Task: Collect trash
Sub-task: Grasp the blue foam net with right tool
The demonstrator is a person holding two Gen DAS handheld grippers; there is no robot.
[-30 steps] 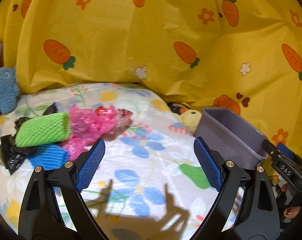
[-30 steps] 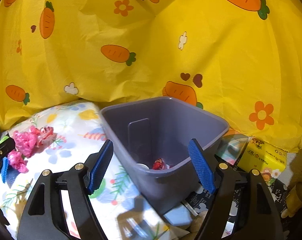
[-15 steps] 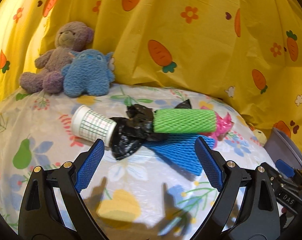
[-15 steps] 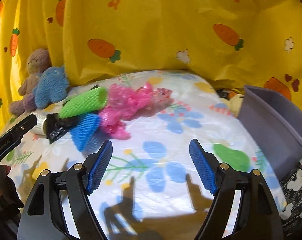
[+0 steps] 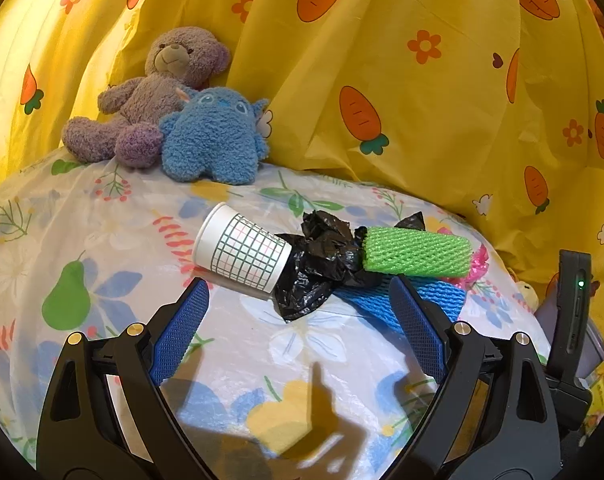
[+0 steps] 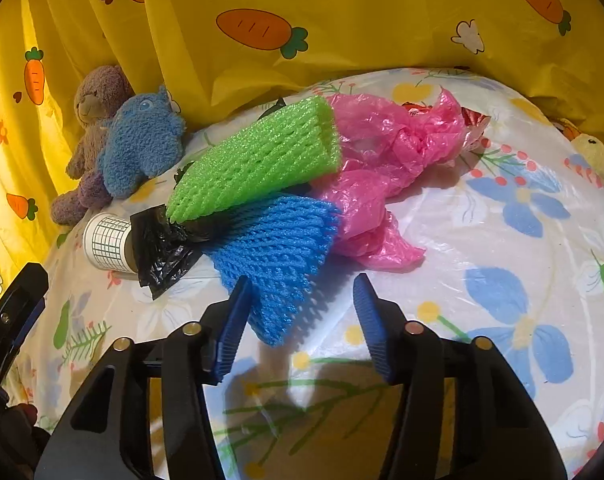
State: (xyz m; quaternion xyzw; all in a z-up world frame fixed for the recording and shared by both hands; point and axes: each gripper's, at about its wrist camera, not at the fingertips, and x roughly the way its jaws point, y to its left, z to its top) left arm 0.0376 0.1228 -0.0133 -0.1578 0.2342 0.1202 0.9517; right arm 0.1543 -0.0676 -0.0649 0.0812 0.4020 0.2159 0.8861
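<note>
A trash pile lies on the floral sheet. In the left wrist view it holds a grid-printed paper cup on its side, a crumpled black bag, a green foam net, a blue foam net and a bit of pink bag. My left gripper stands open just short of the cup and black bag. In the right wrist view my right gripper has its jaws closing around the near corner of the blue foam net. The right pad is still apart from it. The green net and pink bag lie behind.
A purple teddy bear and a blue plush toy sit at the back left against the yellow carrot-print curtain. A small yellow plush lies at the far right. The other gripper's body shows at the left view's right edge.
Both views swung left, from the grey bin to the trash pile. The right gripper came down close to the blue net and its jaws narrowed. The left gripper stayed open.
</note>
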